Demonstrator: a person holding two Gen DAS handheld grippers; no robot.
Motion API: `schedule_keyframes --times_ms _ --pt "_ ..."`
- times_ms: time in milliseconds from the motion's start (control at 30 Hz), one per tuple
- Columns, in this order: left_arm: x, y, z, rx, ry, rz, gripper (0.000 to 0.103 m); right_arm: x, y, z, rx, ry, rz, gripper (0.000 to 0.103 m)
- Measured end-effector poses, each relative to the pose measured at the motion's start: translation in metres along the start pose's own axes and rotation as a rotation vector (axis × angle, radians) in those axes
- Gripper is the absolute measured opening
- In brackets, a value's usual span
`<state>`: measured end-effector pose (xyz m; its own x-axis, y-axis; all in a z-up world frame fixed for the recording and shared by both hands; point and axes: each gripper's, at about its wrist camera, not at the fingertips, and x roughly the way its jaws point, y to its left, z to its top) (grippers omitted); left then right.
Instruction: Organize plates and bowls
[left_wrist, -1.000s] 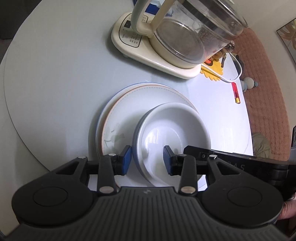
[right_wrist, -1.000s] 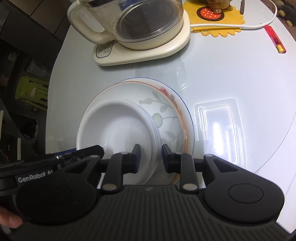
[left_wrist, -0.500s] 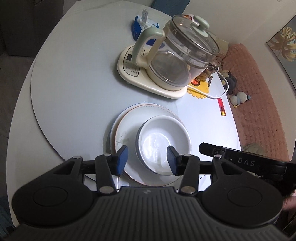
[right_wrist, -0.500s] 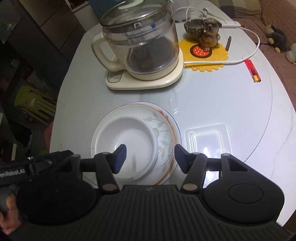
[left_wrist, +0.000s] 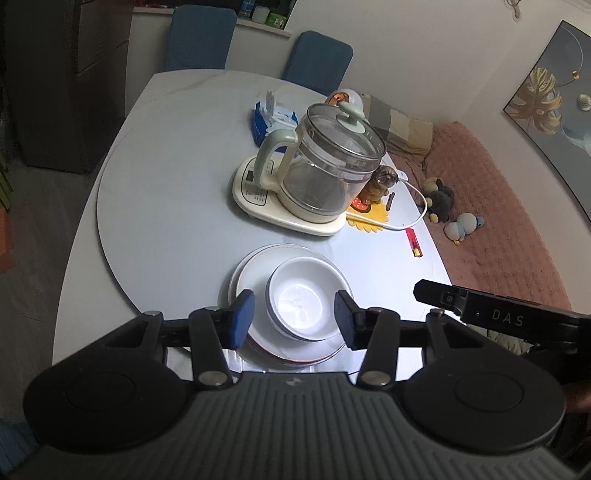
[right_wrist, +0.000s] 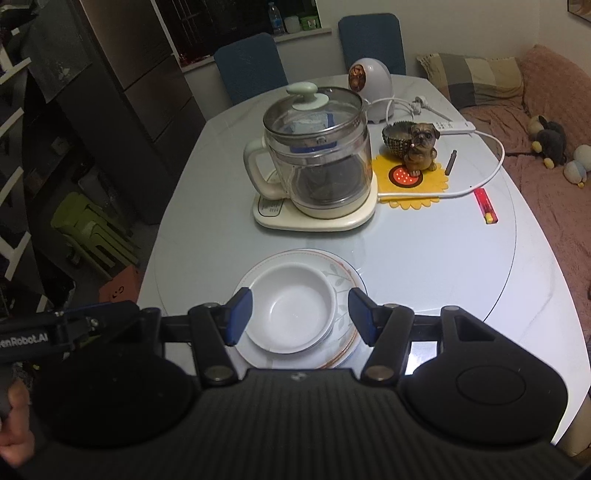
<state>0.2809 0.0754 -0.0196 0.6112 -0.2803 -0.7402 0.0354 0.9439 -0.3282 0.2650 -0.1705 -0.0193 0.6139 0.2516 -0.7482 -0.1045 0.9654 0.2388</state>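
White bowls (left_wrist: 306, 297) are stacked on a stack of plates (left_wrist: 251, 273) with an orange rim line, near the front of the round table. They also show in the right wrist view: bowls (right_wrist: 293, 308), floral plates (right_wrist: 341, 282). My left gripper (left_wrist: 293, 321) is open and empty, held above and in front of the stack. My right gripper (right_wrist: 297, 315) is open and empty, likewise raised in front of the stack. The right gripper's body (left_wrist: 509, 319) shows at the right of the left wrist view.
A glass kettle on a cream base (right_wrist: 317, 166) stands behind the plates. A dog figurine on a yellow mat (right_wrist: 421, 147), a white cable (right_wrist: 487, 173), a red lighter (right_wrist: 485, 205) and a white round appliance (right_wrist: 369, 86) are farther back. Blue chairs (right_wrist: 251, 66) stand behind the table.
Both grippers have opened wider, let go of the bowl and pulled back and up from the stack. The bowl stays nested on the plates.
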Motion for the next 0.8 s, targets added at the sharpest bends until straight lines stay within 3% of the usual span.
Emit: schedule_keyframes --times_ms 167,333,533,633,800 --pt "-0.036 0.001 -0.021 0.020 -0.044 0.011 0.060 -0.032 0.012 -0.013 -0.011 -0.070 -0.001 0.060" --pt "-0.071 -0.002 -0.048 0.091 -0.114 0.067 0.080 -0.060 0.020 -0.038 -0.003 -0.127 -0.038 0.060" --pt "-0.101 0.001 -0.074 0.090 -0.143 0.071 0.090 -0.088 0.018 -0.060 -0.012 -0.199 -0.070 0.093" --pt "-0.109 -0.003 -0.083 0.099 -0.156 0.094 0.094 -0.099 0.017 -0.070 -0.039 -0.217 -0.093 0.094" --pt "-0.121 -0.015 -0.101 0.110 -0.175 0.129 0.097 -0.109 0.009 -0.086 -0.024 -0.211 -0.054 0.094"
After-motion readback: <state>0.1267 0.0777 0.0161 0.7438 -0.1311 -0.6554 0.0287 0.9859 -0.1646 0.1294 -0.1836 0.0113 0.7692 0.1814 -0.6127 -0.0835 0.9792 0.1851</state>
